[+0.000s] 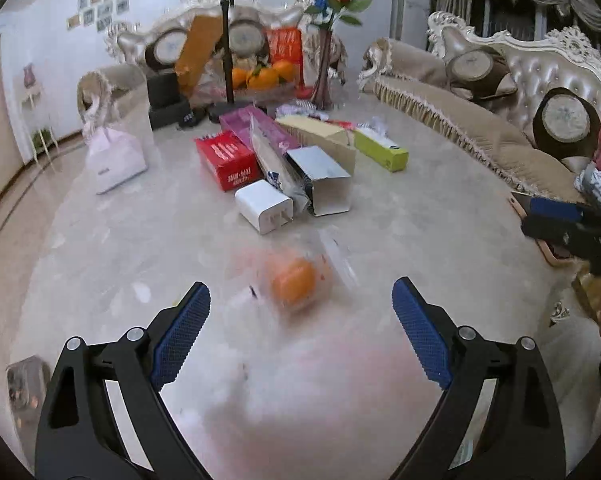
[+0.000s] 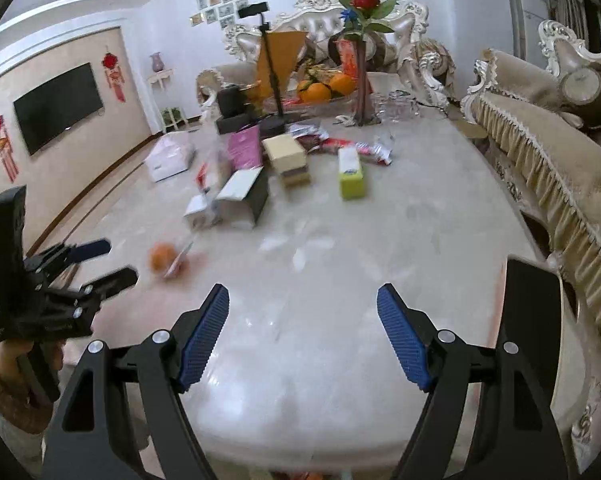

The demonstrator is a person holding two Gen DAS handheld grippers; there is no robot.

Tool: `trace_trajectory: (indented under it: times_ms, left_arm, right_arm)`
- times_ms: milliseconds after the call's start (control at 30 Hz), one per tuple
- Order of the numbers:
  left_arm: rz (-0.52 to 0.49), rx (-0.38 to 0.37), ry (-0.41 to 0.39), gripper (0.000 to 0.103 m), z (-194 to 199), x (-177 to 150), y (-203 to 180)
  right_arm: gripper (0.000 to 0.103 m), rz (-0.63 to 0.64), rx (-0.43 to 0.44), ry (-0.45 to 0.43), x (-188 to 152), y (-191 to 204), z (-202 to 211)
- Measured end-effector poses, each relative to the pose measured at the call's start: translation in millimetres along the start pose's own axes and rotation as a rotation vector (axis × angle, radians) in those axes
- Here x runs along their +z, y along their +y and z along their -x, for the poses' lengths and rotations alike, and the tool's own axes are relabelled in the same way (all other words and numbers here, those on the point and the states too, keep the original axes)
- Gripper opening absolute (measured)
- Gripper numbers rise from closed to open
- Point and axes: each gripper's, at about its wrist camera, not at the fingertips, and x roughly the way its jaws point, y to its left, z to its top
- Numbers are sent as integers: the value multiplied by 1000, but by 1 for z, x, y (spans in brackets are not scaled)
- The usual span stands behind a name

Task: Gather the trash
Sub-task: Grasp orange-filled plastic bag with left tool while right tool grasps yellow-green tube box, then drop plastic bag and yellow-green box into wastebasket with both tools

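Note:
An orange in a clear plastic wrapper lies blurred on the marble table, just ahead of my open, empty left gripper; it also shows in the right wrist view. Farther on lie a small white box, a red box, an open grey carton, a tan box, a green box and crumpled wrappers. My right gripper is open and empty over bare tabletop. The left gripper appears at the left of the right wrist view.
A fruit bowl of oranges, a vase of red roses and a black stand stand at the table's far end. A white tissue box sits left. Sofas line the right side and back. A TV hangs left.

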Motion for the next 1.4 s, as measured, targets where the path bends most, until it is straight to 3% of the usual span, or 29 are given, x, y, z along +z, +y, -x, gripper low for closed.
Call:
trace_trajectory:
  times_ms: [267,400,667,800,867,900,933,1000,1267,1400]
  left_arm:
    - [129,19,73,90,-37,11,11]
    - [146,45,96,90,-46,11,7]
    - [153,124,149,90,-65,9,3]
    - [214,115,113,90,-59,10,12]
    - [205,96,122,84,-61,10,12]
    - [202,81,117,73,-61,11,11]
    - [198,79,109,66,-60,11,9]
    - [198,72,98,52,-58,13,9]
    - [206,11,82,45,-50,10,13]
    - [197,-2,49,45,-31,8,13]
  right_arm:
    - [73,-17,-97,32,52,-19,-74]
    - [73,-4,-132,64,75,-25,-114]
    - [73,-4,-141,123,86,-30,-151]
    - [72,21,-145,151,86,-30,-160]
    - [71,20,-146,167,86,-30,-165]
    - [64,19,-143,172,86,-31,-167]
    - [43,18,-132,185,85,-31,-169]
    - [28,19,-139,188,82,-31,-169]
    - [28,-33,-50,150,81,-31,-143]
    - [28,-62,25,101,70,-25,-108]
